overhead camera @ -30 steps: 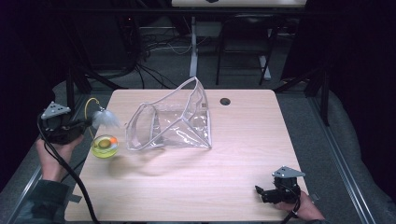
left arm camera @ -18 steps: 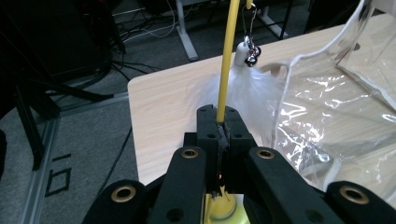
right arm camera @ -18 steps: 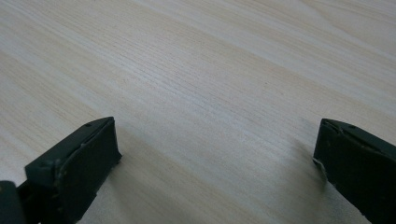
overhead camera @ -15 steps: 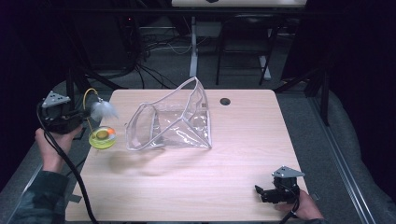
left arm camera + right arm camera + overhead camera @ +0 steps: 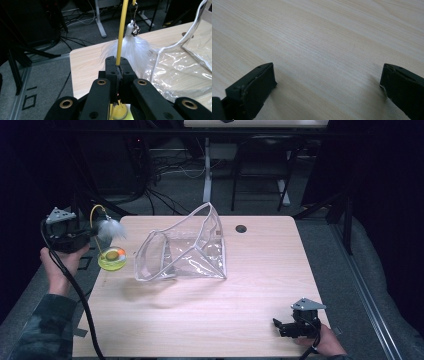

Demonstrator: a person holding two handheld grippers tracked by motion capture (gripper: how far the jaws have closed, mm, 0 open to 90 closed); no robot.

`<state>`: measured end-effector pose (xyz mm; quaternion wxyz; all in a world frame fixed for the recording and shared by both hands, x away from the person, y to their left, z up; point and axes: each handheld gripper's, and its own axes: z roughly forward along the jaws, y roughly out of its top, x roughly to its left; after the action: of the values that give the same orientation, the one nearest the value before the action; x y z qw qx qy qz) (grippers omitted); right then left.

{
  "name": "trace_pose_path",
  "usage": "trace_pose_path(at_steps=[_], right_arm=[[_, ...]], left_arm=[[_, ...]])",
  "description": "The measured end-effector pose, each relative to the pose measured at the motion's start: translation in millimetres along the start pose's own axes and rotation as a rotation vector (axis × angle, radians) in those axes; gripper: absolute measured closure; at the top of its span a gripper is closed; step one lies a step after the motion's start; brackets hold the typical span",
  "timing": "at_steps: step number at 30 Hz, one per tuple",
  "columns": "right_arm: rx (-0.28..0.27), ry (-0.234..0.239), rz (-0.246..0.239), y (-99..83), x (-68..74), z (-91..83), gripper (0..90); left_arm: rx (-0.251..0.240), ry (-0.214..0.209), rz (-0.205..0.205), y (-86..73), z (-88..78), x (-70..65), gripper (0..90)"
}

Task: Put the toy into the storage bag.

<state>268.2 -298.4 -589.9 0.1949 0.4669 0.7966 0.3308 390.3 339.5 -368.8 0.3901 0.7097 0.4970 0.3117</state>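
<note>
The left tool (image 5: 117, 72) pinched the cat toy's yellow wire (image 5: 122, 32); carrying the feather tuft (image 5: 111, 228) and base (image 5: 112, 258) steadily toward the clear pouch's (image 5: 185, 247) mouth seemed wise. The right tool (image 5: 295, 327) rested spread on the desk (image 5: 210, 320).

Both grippers are chunky black plastic: left gripper (image 5: 82, 239) has brass-ringed screw holes, a grey triangular plate, thick black cable; camo sleeve (image 5: 42, 330). Right gripper (image 5: 284, 326) matches.

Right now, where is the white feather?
In the high view the feather hangs off the table's left edge, beside the left gripper, above the yellow base.
</note>
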Motion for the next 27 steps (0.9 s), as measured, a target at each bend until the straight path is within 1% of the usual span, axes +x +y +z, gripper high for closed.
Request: trace_pose_path(at_steps=[7, 11, 19, 24, 27], right_arm=[[0.0, 0.001, 0.0, 0.0, 0.0, 0.0, 0.0], [0.002, -0.002, -0.001, 0.1, -0.1, -0.1, 0.0], [0.0, 0.002, 0.001, 0.0, 0.0, 0.1, 0.0], [0.001, 0.003, -0.005, 0.2, -0.4, 0.0, 0.0], [0.001, 0.003, -0.004, 0.2, -0.4, 0.0, 0.0]], left_arm=[[-0.016, 0.007, -0.003, 12.2, -0.4, 2.4, 88.2], [-0.022, 0.009, 0.005, 19.3, -1.1, 2.8, 88.2], [-0.042, 0.018, 0.021, 32.9, -7.7, 1.2, 88.2], [-0.06, 0.012, 0.021, 39.3, -11.2, 0.3, 88.3], [-0.066, 0.009, 0.028, 44.2, -13.4, -1.2, 88.2]])
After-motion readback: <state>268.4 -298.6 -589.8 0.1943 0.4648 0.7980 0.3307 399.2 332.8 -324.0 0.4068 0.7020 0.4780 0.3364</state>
